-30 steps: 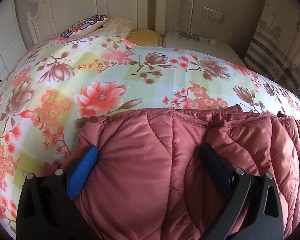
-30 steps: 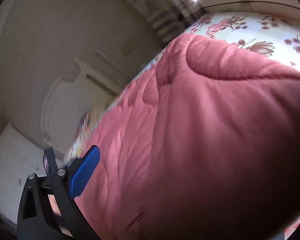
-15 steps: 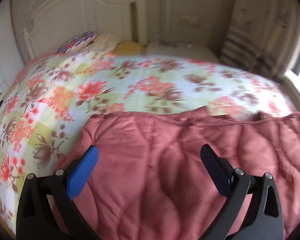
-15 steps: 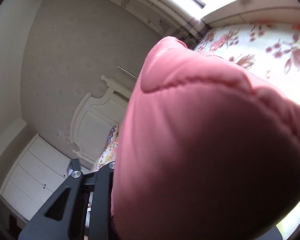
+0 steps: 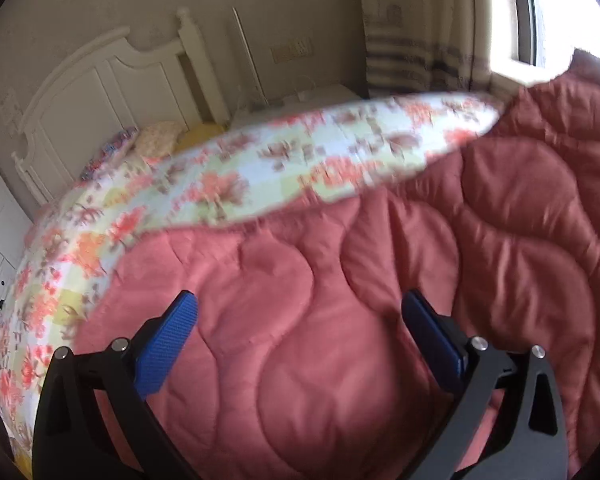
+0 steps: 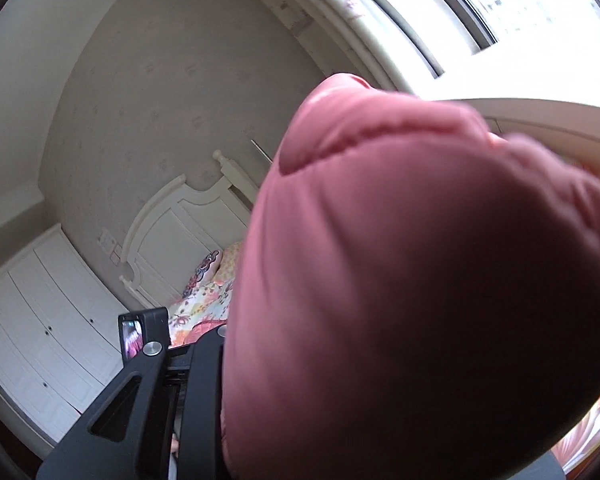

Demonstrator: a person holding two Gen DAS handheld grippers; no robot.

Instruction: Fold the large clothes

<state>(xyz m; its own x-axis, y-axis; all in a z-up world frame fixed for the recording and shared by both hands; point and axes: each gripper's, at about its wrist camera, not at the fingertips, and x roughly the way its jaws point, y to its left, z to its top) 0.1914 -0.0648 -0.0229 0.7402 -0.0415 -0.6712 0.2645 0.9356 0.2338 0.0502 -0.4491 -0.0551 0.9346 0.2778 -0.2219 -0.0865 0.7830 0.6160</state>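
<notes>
On the bed (image 5: pixel 236 184), under its flowered cover, the quilted pink coat (image 5: pixel 340 320) lies spread over the near half, reaching from six o'clock up to two o'clock in the left wrist view. Folding looks barely begun: no finished fold shows, and most of the coat is still flat. The right gripper (image 6: pixel 216 380) has just closed on a thick bunch of the coat, which fills its view from one to six o'clock and looks raised clear of the bed. The left gripper (image 5: pixel 300 340) hangs over the coat, fingers apart, holding nothing. A white headboard (image 5: pixel 112 92) stands at ten o'clock, pillows (image 5: pixel 160 142) below it, a window (image 5: pixel 560 16) at one o'clock.
</notes>
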